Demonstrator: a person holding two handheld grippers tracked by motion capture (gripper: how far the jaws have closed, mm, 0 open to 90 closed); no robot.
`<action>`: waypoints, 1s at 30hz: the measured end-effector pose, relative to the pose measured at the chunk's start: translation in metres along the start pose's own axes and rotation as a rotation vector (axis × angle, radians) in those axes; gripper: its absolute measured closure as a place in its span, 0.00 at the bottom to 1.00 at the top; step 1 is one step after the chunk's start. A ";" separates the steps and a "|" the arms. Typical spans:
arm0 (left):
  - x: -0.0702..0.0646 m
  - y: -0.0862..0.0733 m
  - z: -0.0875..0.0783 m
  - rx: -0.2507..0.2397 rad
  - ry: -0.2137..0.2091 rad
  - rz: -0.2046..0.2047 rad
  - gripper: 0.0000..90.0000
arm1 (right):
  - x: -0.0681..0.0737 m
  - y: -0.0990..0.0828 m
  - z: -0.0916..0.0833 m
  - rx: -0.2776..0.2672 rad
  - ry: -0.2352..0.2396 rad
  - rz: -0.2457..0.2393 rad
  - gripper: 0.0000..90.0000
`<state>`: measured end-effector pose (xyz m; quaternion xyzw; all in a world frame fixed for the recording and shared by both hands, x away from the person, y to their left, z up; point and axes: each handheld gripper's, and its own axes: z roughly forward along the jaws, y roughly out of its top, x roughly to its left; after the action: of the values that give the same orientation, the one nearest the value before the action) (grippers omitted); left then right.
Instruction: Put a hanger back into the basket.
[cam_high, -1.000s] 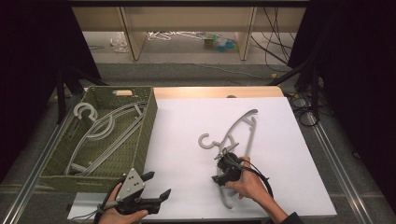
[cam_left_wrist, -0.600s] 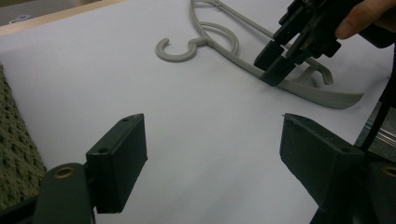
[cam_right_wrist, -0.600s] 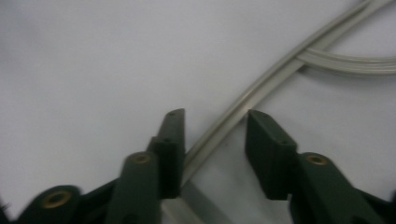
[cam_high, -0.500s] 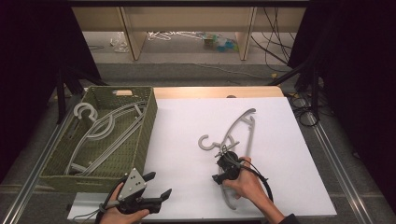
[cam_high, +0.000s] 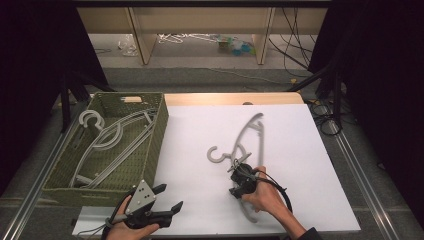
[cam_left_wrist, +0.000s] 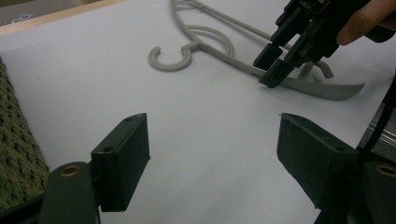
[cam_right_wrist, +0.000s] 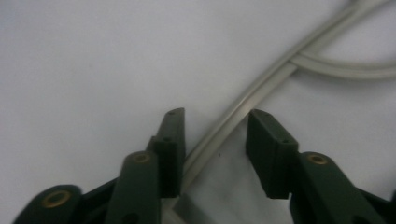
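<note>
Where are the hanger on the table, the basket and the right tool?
hanger (cam_high: 216, 154), high view, on its hook
basket (cam_high: 159, 131), high view, on its right wall
right tool (cam_right_wrist: 215, 147), right gripper view, between its tips

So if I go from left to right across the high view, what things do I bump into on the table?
Green basket with grey hangers inside → left gripper → grey hanger on the white table top, with the right gripper over its lower arm.
</note>
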<state>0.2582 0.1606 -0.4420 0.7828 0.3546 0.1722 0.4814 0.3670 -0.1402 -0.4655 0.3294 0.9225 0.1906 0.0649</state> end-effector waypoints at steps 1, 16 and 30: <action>0.000 0.000 0.000 0.000 0.000 0.000 0.28 | 0.000 0.000 0.000 0.000 0.000 0.000 0.72; 0.000 0.000 0.001 0.006 0.002 0.001 0.28 | -0.001 0.000 -0.003 0.017 0.068 -0.185 0.86; 0.000 0.002 0.004 0.015 -0.002 0.028 0.28 | 0.000 0.004 -0.006 0.065 0.098 -0.221 0.91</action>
<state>0.2616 0.1577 -0.4425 0.7915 0.3442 0.1757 0.4736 0.3683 -0.1393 -0.4587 0.2181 0.9609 0.1681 0.0296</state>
